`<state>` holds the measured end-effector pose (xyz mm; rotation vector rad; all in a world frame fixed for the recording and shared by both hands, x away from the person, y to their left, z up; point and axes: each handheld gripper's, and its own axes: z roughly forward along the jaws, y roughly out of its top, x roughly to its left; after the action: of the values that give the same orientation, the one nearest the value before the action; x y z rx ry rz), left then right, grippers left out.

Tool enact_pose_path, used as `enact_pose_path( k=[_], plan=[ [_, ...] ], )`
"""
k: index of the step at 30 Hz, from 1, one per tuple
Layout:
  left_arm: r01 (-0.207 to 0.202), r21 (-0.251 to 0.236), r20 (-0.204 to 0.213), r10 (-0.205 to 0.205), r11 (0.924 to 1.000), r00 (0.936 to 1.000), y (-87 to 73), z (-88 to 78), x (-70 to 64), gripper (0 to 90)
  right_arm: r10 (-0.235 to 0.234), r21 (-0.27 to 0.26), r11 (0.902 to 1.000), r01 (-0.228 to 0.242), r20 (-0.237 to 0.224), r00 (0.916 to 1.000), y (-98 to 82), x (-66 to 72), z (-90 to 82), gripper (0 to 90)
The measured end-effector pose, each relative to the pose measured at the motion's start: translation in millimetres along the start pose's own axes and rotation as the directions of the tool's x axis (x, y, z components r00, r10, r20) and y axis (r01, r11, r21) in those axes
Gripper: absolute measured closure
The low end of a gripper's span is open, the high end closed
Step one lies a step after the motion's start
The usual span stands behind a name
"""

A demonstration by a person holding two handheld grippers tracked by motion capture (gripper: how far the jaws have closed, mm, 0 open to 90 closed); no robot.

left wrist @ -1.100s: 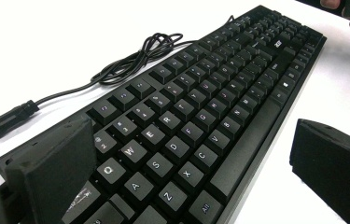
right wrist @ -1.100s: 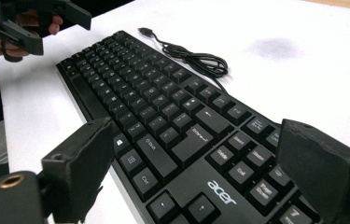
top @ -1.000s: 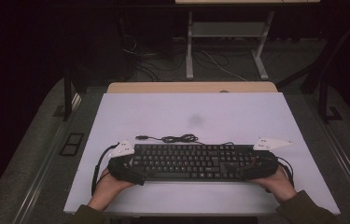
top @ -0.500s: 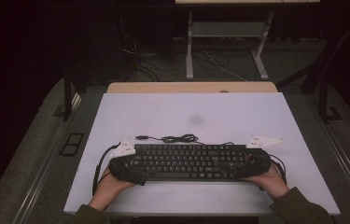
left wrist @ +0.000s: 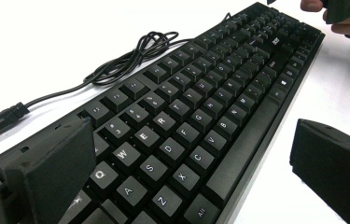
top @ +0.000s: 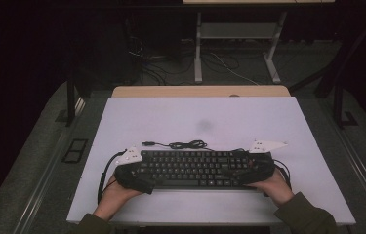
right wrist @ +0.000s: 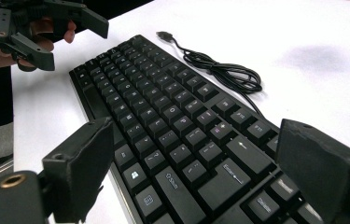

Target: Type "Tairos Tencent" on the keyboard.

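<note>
Keyboard (top: 193,168) lies flat on the white table (top: 210,122), lengthwise across the near half, and I have one claw at each of its ends. My left claw (left wrist: 186,172) is spread wide: in the left gripper view one jaw sits over the back corner of the keyboard's left end, by the top-left keys, and the other stands off the front edge, apart from it and over bare table. The keys around Q, A and Z lie between the two jaws. I cannot tell for sure whether the back jaw touches the keyboard or only hangs just above it.

My right claw (right wrist: 210,186) is also spread wide. In the right gripper view one jaw stands just off the front edge, near the bottom row of keys, and the other sits over the back corner of the right end. The keyboard's right end lies between them, and neither jaw pinches it.

From the high view, my hands (top: 117,195) hold both claws low at the keyboard's two ends. The keyboard's black cord (top: 188,145) lies bunched in loose loops on the table just behind it, its plug (top: 147,144) unconnected and pointing left.
</note>
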<state>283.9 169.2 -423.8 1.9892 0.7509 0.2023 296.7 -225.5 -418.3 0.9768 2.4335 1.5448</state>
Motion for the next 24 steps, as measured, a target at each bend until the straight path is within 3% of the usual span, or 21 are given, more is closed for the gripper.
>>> enact_pose_path(
  k=[20,24],
  plan=[
    [-0.006,-0.004,-0.001,0.006,1.0,1.0,1.1,-0.7,0.6,0.0,-0.018,0.01,0.9998,0.018,-0.029,0.9994,7.4,6.0,21.9,15.9],
    [-0.006,-0.004,0.0,0.006,1.0,1.0,1.2,-0.3,0.8,0.0,-0.024,0.012,0.9996,0.024,-0.039,0.999,7.9,6.4,25.6,22.5]
  ],
)
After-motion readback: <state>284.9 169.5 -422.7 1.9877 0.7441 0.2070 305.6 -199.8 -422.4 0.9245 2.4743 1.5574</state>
